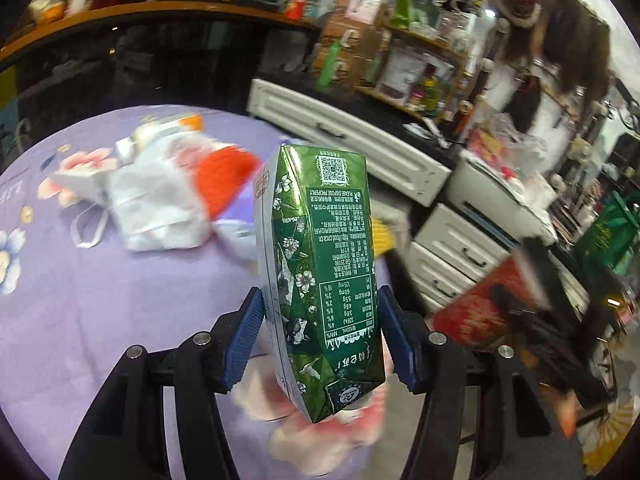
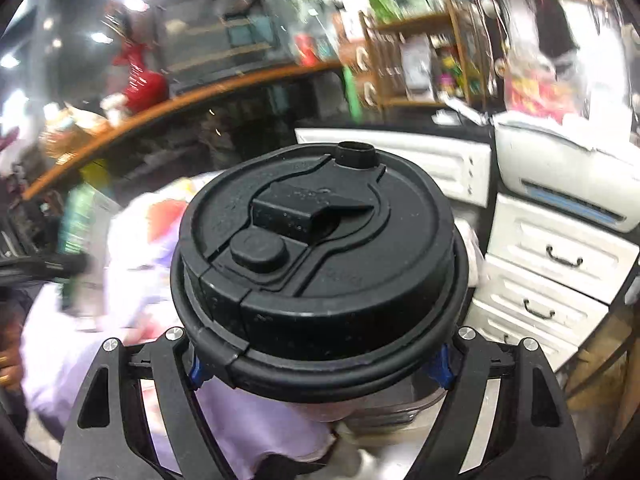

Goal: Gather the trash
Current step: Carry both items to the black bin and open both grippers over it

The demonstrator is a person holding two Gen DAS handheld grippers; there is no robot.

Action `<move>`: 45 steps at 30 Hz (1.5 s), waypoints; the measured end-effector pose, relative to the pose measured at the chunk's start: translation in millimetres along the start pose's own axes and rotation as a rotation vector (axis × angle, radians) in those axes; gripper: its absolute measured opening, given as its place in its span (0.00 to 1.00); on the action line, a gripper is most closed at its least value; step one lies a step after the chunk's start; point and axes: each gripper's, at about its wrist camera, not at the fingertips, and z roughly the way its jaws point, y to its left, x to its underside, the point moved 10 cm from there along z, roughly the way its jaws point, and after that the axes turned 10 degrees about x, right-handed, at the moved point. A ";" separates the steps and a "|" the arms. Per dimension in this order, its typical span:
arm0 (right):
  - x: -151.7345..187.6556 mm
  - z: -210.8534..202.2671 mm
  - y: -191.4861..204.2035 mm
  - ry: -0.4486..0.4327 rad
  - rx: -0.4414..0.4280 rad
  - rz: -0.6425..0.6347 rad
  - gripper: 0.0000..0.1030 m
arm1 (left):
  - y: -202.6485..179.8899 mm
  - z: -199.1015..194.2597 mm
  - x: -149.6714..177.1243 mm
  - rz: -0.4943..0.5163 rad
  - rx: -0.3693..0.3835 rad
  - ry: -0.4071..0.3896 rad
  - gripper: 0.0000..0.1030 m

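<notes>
A green drink carton (image 1: 324,240) with white print stands upright between the blue pads of my left gripper (image 1: 320,300), which is shut on it and holds it above the purple flowered tablecloth (image 1: 120,300). On the cloth behind it lies a crumpled white plastic bag (image 1: 160,200) with something orange beside it. My right gripper (image 2: 320,368) is shut on a clear cup with a black lid (image 2: 316,248). The lid fills the view and hides the fingertips; only bits of the blue pads (image 2: 440,368) show. The carton (image 2: 76,232) appears blurred at the left of the right wrist view.
White drawers (image 2: 552,264) stand right of the table, with a white printer-like box (image 2: 568,168) on top. A red box (image 1: 480,308) sits low on the right. Cluttered shelves (image 1: 420,60) and a wooden counter edge (image 2: 180,100) run behind. A hand (image 2: 8,360) shows at the left edge.
</notes>
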 end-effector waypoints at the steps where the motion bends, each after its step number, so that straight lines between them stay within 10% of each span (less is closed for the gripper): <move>1: 3.3 15.3 -3.4 0.022 0.013 -0.004 0.77 | -11.9 6.4 -2.5 0.018 0.016 0.001 0.56; 10: 72.8 143.5 -43.1 0.274 0.107 0.063 0.77 | -77.6 71.9 -13.3 0.122 0.083 0.051 0.56; 21: 118.6 193.0 -46.6 0.460 0.137 0.036 0.84 | -81.3 117.0 -0.4 0.152 0.058 0.117 0.56; 31: 109.8 145.4 -53.7 0.359 0.101 0.072 0.87 | -94.9 154.6 10.8 0.197 0.026 0.184 0.56; 45: 122.1 36.1 -125.1 0.190 0.305 0.128 0.87 | -106.3 235.9 62.6 0.238 -0.034 0.388 0.56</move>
